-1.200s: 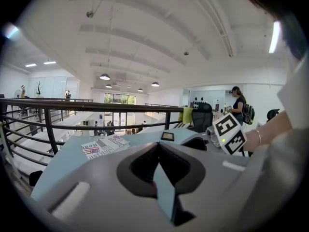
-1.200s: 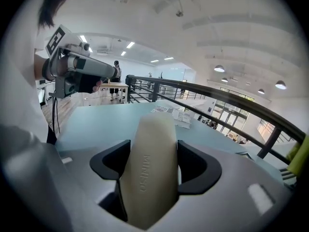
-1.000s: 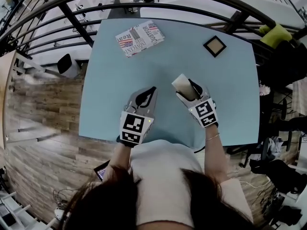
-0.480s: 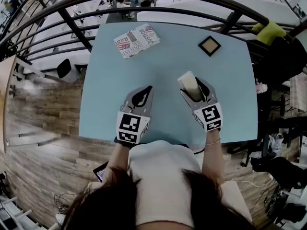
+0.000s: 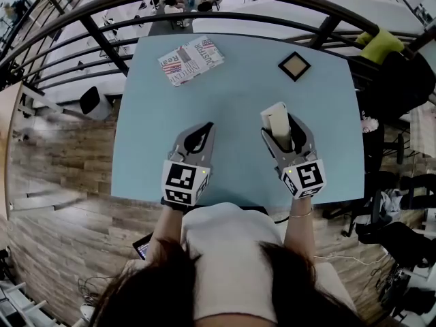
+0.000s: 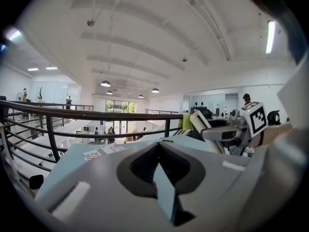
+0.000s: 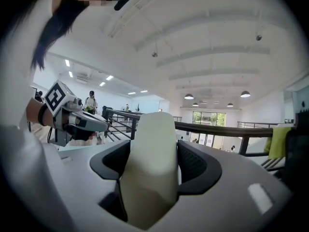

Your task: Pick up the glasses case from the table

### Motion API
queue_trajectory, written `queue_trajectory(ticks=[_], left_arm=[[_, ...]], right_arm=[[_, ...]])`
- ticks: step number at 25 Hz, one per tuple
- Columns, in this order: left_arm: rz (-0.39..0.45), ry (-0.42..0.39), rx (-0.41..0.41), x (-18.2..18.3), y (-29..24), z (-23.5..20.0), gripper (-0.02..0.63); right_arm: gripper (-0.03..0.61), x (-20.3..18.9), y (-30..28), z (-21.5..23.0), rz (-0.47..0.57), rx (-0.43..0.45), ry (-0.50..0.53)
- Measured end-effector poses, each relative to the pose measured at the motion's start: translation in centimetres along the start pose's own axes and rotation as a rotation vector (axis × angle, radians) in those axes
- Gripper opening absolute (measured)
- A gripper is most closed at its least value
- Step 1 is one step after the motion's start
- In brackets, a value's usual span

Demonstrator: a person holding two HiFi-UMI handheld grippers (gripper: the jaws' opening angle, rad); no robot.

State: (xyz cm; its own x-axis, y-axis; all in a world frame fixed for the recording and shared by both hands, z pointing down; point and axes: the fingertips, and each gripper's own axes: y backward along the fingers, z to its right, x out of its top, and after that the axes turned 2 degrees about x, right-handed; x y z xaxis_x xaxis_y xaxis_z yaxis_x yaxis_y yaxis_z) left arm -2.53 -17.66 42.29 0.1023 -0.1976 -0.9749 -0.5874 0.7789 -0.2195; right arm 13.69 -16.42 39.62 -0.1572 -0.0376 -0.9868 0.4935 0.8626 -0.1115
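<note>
Glasses case between clamped fingers

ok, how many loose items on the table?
2: a printed booklet far left, a small square frame far right. The glasses case sits in the right gripper.

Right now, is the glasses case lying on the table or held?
Held: the right gripper has its fingers closed on the glasses case.

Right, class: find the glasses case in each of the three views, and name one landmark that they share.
Head view: glasses case right of centre, in the right gripper.
Left gripper view: right of centre, small.
Right gripper view: centre, between the jaws.
Shared landmark: the black railing.
</note>
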Motion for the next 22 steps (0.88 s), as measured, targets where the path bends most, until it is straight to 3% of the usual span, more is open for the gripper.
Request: queue_trajectory(ticks=[9,15,22], left_arm=[[0.002,0.040,0.006,0.2,-0.6,-1.4,0.058],[0.015,0.096,0.021,0.2,-0.4,-2.7,0.058],[0.014,0.102,0.042,0.3,-0.4,-3.4,0.058]], right_arm=[[0.305,2.0,0.4,0.7,0.097,-0.020,-0.139],[0.306,1.5,-0.4,0.4,0.086,-0.016,-0.166],[0.307,1.6,-1.3,0.1,0.078,0.003,-0.157]])
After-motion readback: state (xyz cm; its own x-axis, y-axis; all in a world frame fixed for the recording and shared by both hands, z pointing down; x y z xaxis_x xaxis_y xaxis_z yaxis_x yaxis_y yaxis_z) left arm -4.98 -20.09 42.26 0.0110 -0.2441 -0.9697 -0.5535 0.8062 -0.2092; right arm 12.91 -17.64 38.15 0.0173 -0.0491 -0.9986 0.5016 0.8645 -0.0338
